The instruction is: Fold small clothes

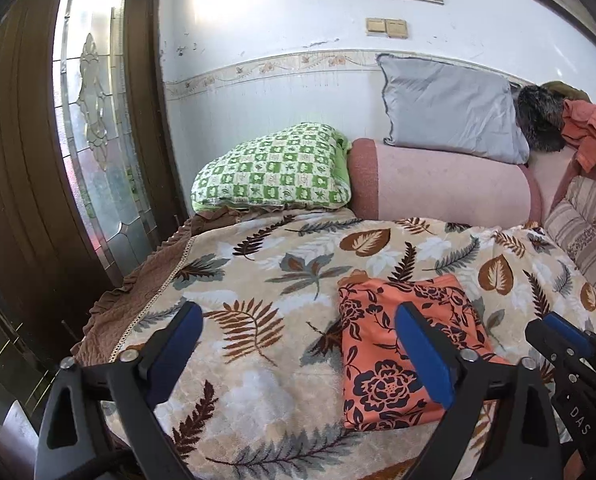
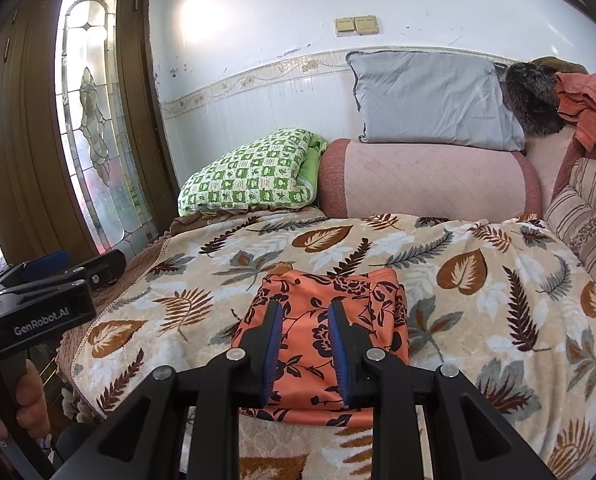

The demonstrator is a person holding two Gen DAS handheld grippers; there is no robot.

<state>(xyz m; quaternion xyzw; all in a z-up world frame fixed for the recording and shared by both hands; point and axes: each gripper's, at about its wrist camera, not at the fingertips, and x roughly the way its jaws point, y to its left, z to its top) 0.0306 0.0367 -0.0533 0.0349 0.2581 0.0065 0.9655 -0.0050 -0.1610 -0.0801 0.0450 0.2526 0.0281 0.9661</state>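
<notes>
A bed or sofa is covered by a beige blanket with leaf print; behind it a white wall with a flowered border is seen, and on the left a brown door with a patterned glass panel. At the head end a green checked pillow, a pink bolster and a grey pillow are placed; the grey pillow rests on the bolster.

The orange floral garment lies folded flat on the blanket, near its front edge.

Only in the right wrist view a hand is shown, at the lower left, wrapped around the handle of the left gripper; only in the left wrist view the right gripper is seen from the side, at the right edge.

The left gripper's fingers are spread wide and nothing is held between them; the right gripper's fingers are held narrow but apart, above the garment, and no cloth is clasped. Both grippers are pointed forward and slightly downward.
</notes>
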